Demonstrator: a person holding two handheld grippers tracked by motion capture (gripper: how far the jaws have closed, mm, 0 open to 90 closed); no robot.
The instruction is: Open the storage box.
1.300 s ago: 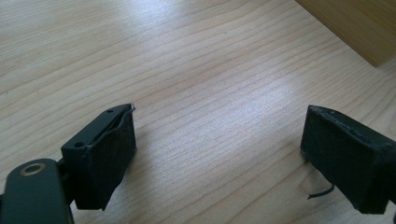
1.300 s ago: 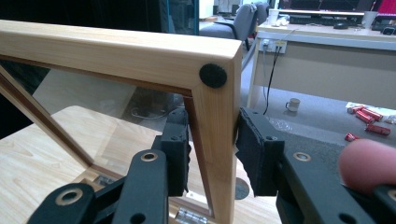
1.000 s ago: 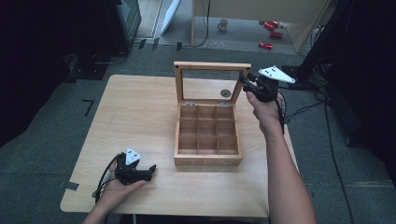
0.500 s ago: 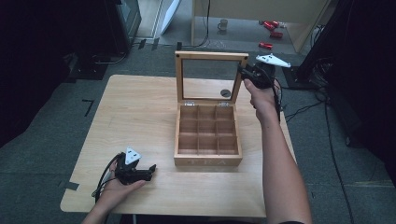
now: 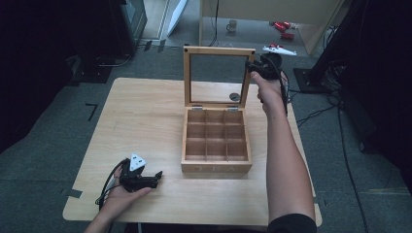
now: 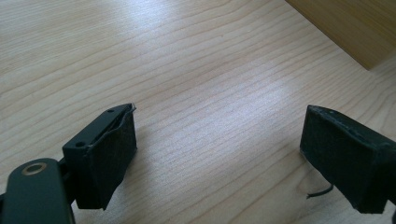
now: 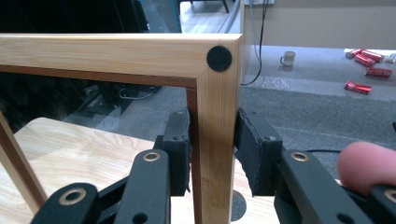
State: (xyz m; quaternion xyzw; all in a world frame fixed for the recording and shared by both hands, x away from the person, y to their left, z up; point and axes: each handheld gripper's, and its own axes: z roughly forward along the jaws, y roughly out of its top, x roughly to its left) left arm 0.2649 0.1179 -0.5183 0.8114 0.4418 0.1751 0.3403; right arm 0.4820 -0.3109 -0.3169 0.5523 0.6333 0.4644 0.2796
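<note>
A wooden box (image 5: 216,145) with several square compartments stands on the table, its glass-paned lid (image 5: 218,75) raised upright. My right gripper (image 5: 255,67) is shut on the lid's right frame bar near the top corner. In the right gripper view the wooden lid frame (image 7: 212,130) sits pinched between both pads (image 7: 180,149), and a black felt dot marks the corner. My left gripper (image 5: 154,178) rests on the table near the front left, held by a hand. In the left gripper view, the left gripper (image 6: 219,154) is open over bare wood, with the box's corner (image 6: 355,28) at upper right.
The light wooden table (image 5: 141,116) has bare room on its left half. A small dark disc (image 5: 234,96) lies on the table behind the box, seen through the glass. On the floor beyond are a mug (image 5: 232,25), red cans (image 5: 282,26) and cables.
The right gripper has swung the lid up and back, from tilted to upright. The left gripper has stayed put.
</note>
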